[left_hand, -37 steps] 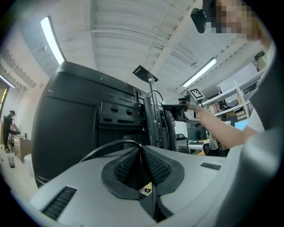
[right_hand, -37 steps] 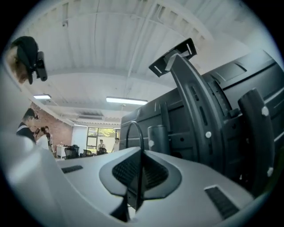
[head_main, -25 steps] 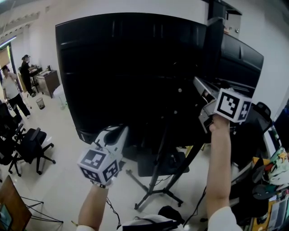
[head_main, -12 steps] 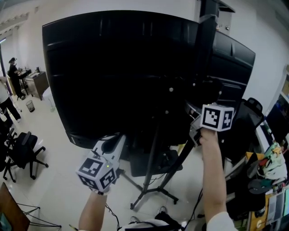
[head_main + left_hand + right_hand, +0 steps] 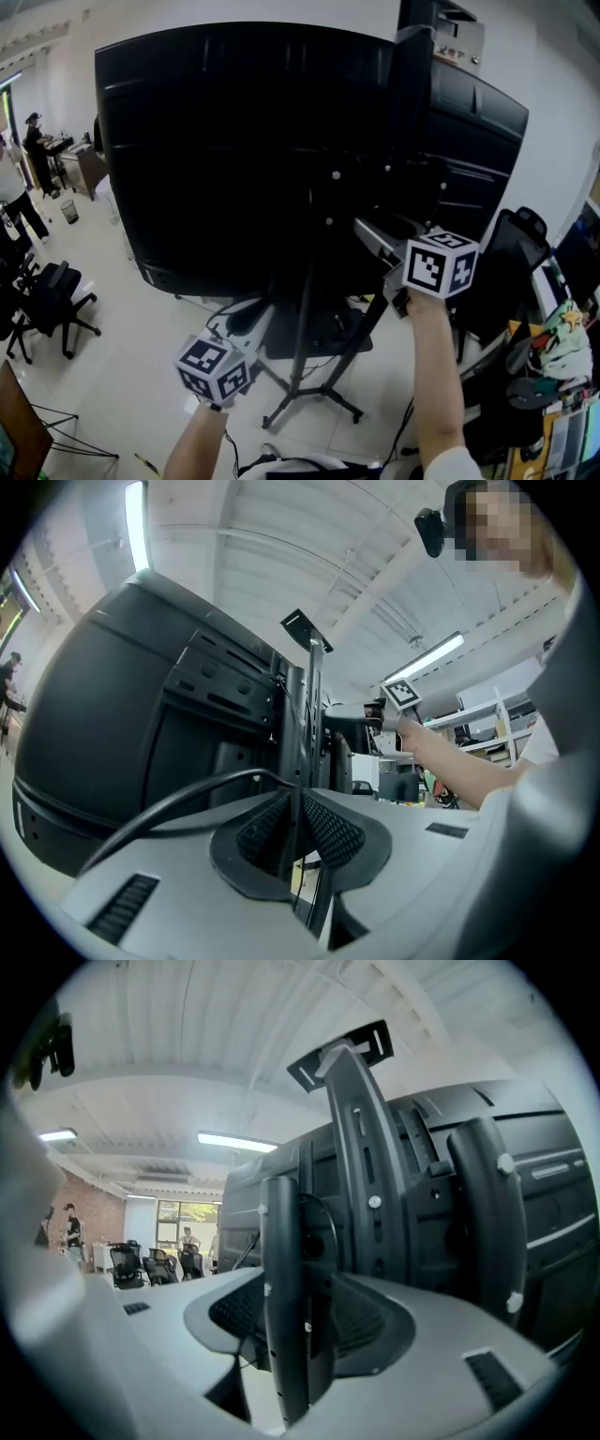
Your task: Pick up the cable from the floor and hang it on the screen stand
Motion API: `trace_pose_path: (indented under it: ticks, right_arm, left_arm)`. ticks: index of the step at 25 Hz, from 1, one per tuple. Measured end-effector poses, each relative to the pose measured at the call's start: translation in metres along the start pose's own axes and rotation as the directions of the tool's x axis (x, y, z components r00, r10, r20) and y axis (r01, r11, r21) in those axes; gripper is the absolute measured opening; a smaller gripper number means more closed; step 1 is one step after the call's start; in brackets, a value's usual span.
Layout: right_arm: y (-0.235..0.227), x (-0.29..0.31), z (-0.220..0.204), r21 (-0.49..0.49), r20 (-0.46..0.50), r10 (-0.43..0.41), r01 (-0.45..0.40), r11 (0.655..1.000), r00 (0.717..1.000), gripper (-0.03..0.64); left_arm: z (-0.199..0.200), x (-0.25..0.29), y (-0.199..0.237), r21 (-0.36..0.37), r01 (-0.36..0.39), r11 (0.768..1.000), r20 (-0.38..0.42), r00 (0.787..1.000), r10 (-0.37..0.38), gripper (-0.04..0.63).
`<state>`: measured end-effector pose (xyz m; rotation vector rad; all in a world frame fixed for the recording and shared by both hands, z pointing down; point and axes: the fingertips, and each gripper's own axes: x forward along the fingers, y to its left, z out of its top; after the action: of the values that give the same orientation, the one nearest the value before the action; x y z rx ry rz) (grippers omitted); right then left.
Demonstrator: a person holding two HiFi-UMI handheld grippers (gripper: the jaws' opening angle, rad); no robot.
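The big black screen (image 5: 234, 150) stands on a black screen stand (image 5: 302, 347) with splayed legs. A black cable (image 5: 178, 799) arcs in from the left and runs between the pads of my left gripper (image 5: 295, 822). Its jaws are just starting to open, with the cable still pinched in the narrow gap. In the head view the left gripper (image 5: 246, 314) is low beside the stand's post. My right gripper (image 5: 364, 230) reaches at the stand's back bracket. Its jaws are opening, and the stand's upright bar (image 5: 286, 1288) shows in the gap of the right gripper (image 5: 300, 1321), untouched by the pads.
A second dark screen (image 5: 478, 122) stands behind at the right. Cluttered shelves (image 5: 562, 356) line the right edge. A black office chair (image 5: 56, 300) and a person (image 5: 19, 192) are at the far left. The stand's legs (image 5: 309, 403) spread over the pale floor.
My right gripper has come down and to the left along the back of the screen. The left gripper has dropped slightly and shifted right, nearer the post.
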<state>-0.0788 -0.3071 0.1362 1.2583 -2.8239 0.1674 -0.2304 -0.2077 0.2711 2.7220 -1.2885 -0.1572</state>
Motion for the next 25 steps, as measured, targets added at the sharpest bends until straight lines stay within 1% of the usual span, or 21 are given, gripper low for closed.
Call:
trace_pose_path:
  ticks: [4,7,9,10,11,12,13,14,15,17,20,23,25]
  right_arm:
    - [0.0,-0.04,0.001,0.001,0.039,0.032,-0.032,0.999,0.999,0.249]
    - [0.0,-0.074,-0.009,0.024,0.077,0.096,-0.098,0.995,0.992,0.247]
    - [0.003,-0.103,-0.017,0.034,0.119,0.129,-0.133,0.99,0.985,0.213]
    - [0.004,-0.118,-0.023,0.041,0.142,0.137,-0.145,0.989,0.98,0.192]
    - [0.004,-0.132,-0.03,0.048,0.162,0.141,-0.15,0.987,0.977,0.152]
    - [0.005,-0.146,-0.04,0.057,0.179,0.141,-0.153,0.987,0.974,0.096]
    - [0.006,-0.158,-0.051,0.068,0.192,0.144,-0.159,0.985,0.971,0.026]
    - [0.007,-0.171,-0.063,0.085,0.203,0.153,-0.173,0.981,0.967,0.005]
    - [0.008,-0.182,-0.076,0.109,0.211,0.167,-0.193,0.975,0.963,0.005]
    - [0.01,-0.202,-0.104,0.17,0.21,0.197,-0.234,0.957,0.958,0.005]
    - [0.017,-0.22,-0.154,0.256,0.161,0.235,-0.27,0.928,0.959,0.005]
    - [0.028,-0.239,-0.201,0.301,0.107,0.251,-0.271,0.914,0.962,0.005]
    - [0.036,-0.249,-0.231,0.323,0.069,0.253,-0.262,0.909,0.965,0.005]
  left_arm:
    - [-0.029,-0.009,-0.026,-0.05,-0.056,0.997,-0.023,0.998,0.055,0.035]
    - [-0.05,-0.016,-0.049,-0.073,-0.112,0.991,-0.038,0.993,0.109,0.035]
    - [-0.067,-0.021,-0.069,-0.093,-0.138,0.986,-0.044,0.99,0.134,0.033]
    - [-0.076,-0.025,-0.079,-0.111,-0.151,0.982,-0.046,0.988,0.146,0.017]
    - [-0.086,-0.029,-0.089,-0.133,-0.165,0.977,-0.049,0.986,0.16,0.01]
    - [-0.096,-0.035,-0.099,-0.156,-0.182,0.971,-0.054,0.983,0.176,0.002]
    - [-0.107,-0.04,-0.108,-0.176,-0.199,0.964,-0.063,0.98,0.191,0.002]
    - [-0.117,-0.044,-0.118,-0.191,-0.215,0.958,-0.074,0.976,0.205,0.002]
    - [-0.128,-0.048,-0.128,-0.203,-0.231,0.952,-0.086,0.972,0.218,0.002]
    - [-0.146,-0.055,-0.147,-0.214,-0.27,0.939,-0.115,0.961,0.251,0.002]
    - [-0.167,-0.075,-0.174,-0.213,-0.349,0.913,-0.171,0.933,0.317,0.002]
    - [-0.182,-0.092,-0.195,-0.206,-0.412,0.888,-0.207,0.905,0.372,0.002]
    - [-0.19,-0.102,-0.205,-0.207,-0.441,0.873,-0.224,0.89,0.396,0.002]
